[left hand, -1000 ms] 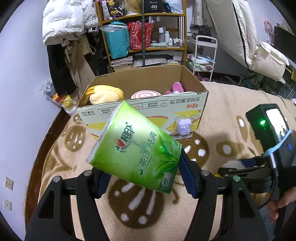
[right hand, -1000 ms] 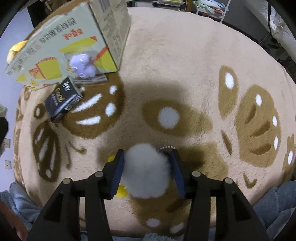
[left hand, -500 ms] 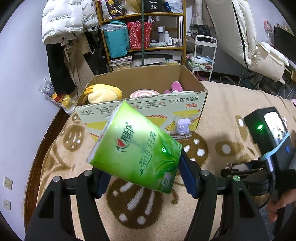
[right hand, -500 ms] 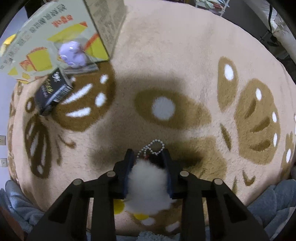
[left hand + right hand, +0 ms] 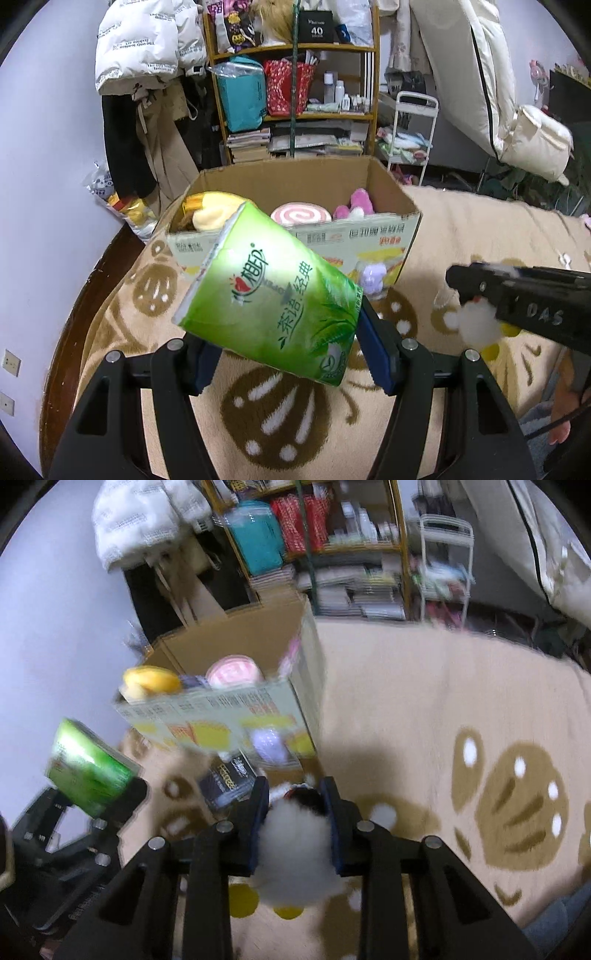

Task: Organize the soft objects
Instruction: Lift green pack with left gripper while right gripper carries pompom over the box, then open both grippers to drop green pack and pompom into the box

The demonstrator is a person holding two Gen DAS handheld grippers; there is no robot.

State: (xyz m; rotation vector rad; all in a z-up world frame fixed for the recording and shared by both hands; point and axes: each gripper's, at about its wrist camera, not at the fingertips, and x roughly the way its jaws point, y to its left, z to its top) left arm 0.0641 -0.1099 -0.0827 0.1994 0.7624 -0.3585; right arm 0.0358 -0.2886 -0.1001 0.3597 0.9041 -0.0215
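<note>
Left tongs (image 5: 284, 363): mine, clamped on the green tissue pack (image 5: 273, 302); the pack is tilted, off the rug, its far end pointing toward the box.
Right tongs (image 5: 295, 812): mine, jaws squeezed in on the white fluffy toy (image 5: 295, 845); it bulges between the blue pads (image 5: 258, 827), yellow feet dangling below, and is lifted clear of the rug.
Cardboard box (image 5: 369, 236): open-topped, on the rug ahead of both tongs; inside I see a yellow plush (image 5: 207, 214), a pink swirl cushion (image 5: 301, 216) and a pink plush (image 5: 354, 205).
Purple toy (image 5: 373, 277): on the rug against the box's front wall.
Black pack (image 5: 229, 779): on the rug just in front of the box, near my right tongs.
Rug (image 5: 461, 229): beige with brown pattern.
Right view: motion-blurred.
</note>
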